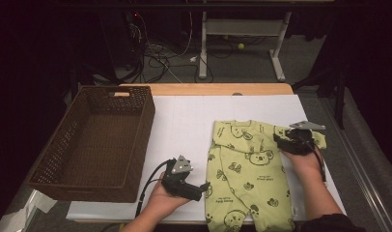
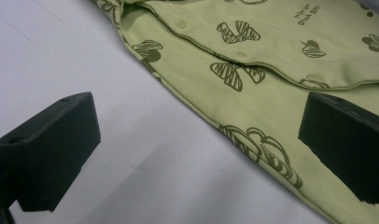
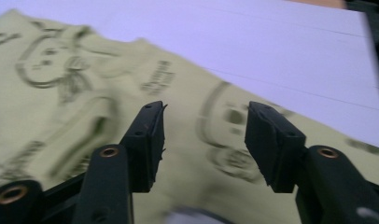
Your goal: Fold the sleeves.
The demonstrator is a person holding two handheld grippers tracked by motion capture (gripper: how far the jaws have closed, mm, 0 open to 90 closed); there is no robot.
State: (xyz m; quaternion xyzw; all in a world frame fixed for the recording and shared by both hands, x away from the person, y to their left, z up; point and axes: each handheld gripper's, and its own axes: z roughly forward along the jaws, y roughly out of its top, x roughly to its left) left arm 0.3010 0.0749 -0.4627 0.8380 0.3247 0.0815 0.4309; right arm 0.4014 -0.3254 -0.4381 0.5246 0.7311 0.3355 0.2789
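A light green baby romper (image 1: 247,176) printed with koala faces lies flat on the white table cover (image 1: 184,121), right of centre. My left gripper (image 1: 204,187) rests at the romper's left edge near a leg, pointing right. In the left gripper view its jaws (image 2: 201,140) stand wide open, one over the bare cover and one over the romper (image 2: 271,46). My right gripper (image 1: 279,140) hovers over the right sleeve, pointing left. In the right gripper view its jaws (image 3: 204,135) stand apart above the blurred cloth (image 3: 61,116), with nothing pinched between them.
A dark brown wicker basket (image 1: 146,126) stands empty on the left side of the table. Beyond the far wooden edge (image 1: 208,89) lie cables and a desk frame on the floor. White cover stretches between basket and romper.
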